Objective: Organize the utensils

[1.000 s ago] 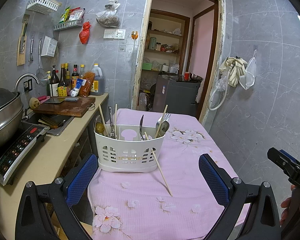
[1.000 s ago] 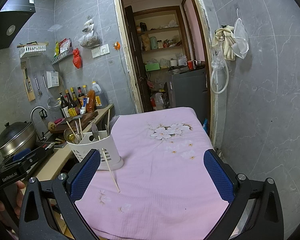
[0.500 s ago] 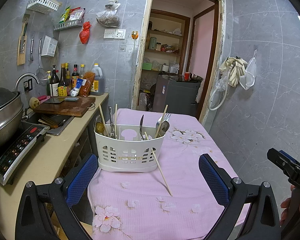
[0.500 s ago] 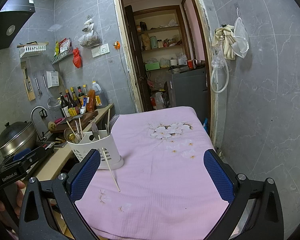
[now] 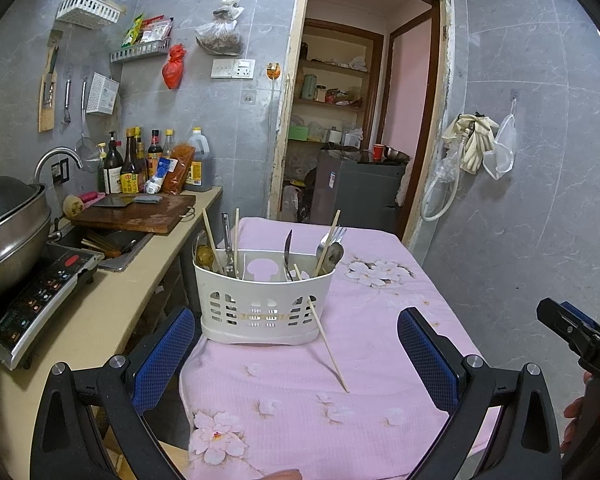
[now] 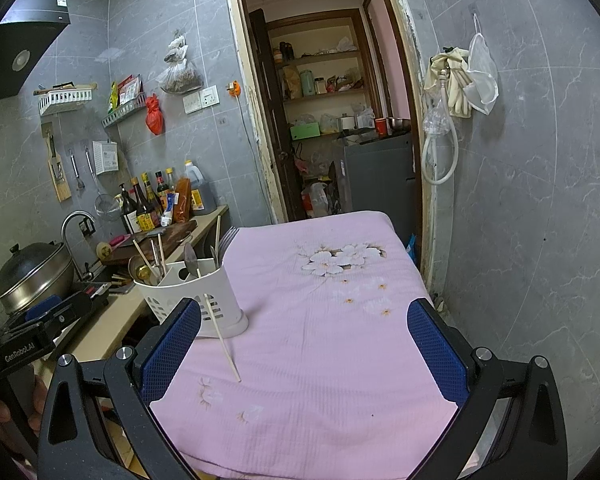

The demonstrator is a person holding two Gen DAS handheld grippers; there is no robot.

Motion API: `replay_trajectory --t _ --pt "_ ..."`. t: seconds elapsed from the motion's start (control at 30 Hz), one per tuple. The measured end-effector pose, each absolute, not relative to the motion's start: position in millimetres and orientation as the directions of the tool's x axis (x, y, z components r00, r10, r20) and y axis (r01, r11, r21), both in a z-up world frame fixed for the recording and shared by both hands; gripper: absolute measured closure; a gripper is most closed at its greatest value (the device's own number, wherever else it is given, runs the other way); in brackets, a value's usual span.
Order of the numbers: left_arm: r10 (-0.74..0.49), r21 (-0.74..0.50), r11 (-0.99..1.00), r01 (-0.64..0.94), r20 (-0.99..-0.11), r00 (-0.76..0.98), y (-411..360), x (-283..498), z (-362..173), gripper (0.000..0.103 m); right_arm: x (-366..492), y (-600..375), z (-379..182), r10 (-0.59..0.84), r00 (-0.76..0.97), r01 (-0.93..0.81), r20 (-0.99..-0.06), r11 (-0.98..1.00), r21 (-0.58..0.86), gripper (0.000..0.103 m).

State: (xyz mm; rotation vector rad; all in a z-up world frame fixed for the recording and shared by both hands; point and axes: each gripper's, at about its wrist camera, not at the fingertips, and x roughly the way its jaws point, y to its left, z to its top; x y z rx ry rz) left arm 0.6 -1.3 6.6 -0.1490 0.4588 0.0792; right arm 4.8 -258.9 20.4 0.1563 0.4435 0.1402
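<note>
A white slotted utensil holder [image 5: 260, 304] [image 6: 188, 296] stands on the left side of the pink-clothed table [image 5: 380, 320] [image 6: 332, 320]. Chopsticks, spoons, a fork and a knife stick up from it. One loose chopstick [image 5: 328, 344] [image 6: 223, 338] leans against the holder's front, its tip on the cloth. My left gripper [image 5: 296, 354] hangs open, back from the holder, with nothing between its blue pads. My right gripper [image 6: 304, 344] is open too, over the cloth to the right of the holder. The right gripper's body [image 5: 576, 340] shows at the left wrist view's right edge.
A beige counter [image 5: 100, 312] runs along the table's left side with an induction cooker [image 5: 32, 300], a steel pot [image 5: 8, 232], a sink and a wooden cutting board [image 5: 136, 216]. Bottles [image 5: 140, 164] line the wall. An open doorway [image 5: 356, 120] lies beyond the table.
</note>
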Motion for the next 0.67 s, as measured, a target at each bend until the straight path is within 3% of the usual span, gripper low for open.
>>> replay_trajectory --t 0.67 --pt "0.041 -0.125 0.986 -0.107 -0.446 0.894 -2.4 -2.4 7.3 0.001 4.3 -257.8 21.2 0.169 0.892 -0.1 -0.418 0.978 0.182 0.002"
